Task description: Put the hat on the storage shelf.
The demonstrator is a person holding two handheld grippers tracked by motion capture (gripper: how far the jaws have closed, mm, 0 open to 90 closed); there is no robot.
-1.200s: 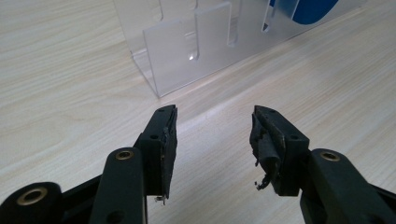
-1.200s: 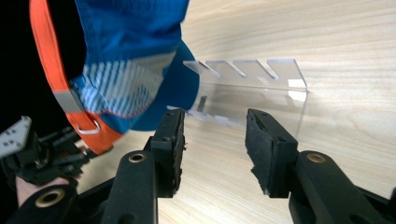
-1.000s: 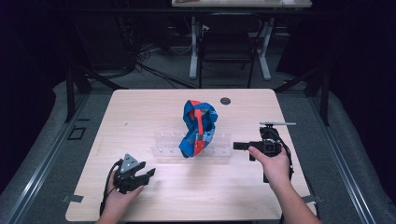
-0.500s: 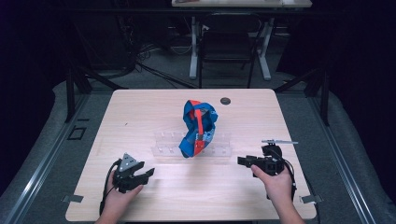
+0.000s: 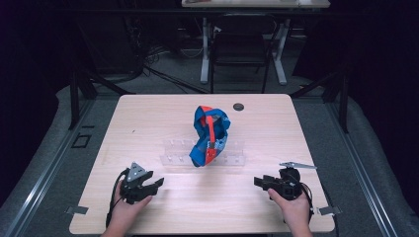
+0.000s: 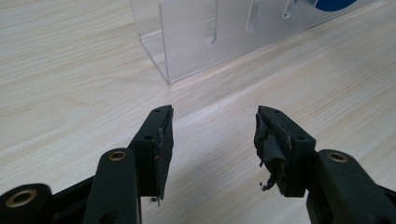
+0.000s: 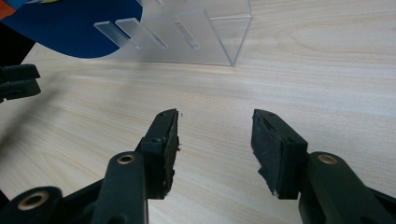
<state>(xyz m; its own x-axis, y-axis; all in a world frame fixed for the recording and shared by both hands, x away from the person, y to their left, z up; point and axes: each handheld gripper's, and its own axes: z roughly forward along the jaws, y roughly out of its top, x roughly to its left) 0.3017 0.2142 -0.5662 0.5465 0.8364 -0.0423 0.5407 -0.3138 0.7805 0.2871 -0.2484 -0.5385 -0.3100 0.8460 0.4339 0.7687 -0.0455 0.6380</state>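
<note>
A blue and red fabric item [image 5: 209,134] hangs on a clear acrylic rack [image 5: 232,154] at the middle of the light wooden table [image 5: 163,118]. My left gripper [image 5: 157,183] rests on the table near the front left, jaws apart and nothing between them [image 6: 212,135]. The rack's end [image 6: 196,42] stands ahead of it. My right gripper [image 5: 258,181] sits near the front right, open and holding nothing [image 7: 214,135]. Its view has the rack [image 7: 205,37] and the blue fabric [image 7: 70,28] ahead, with the left gripper [image 7: 16,81] at the far left edge.
A small dark round disc [image 5: 238,106] lies near the table's far edge. Beyond the table stand a chair [image 5: 239,49] and a desk frame [image 5: 207,44] in a dark room. Metal rails [image 5: 44,163] run along the floor on both sides.
My right gripper has drawn back from the rack's right end toward the table's front edge and come down lower. The left gripper has stayed where it was.
</note>
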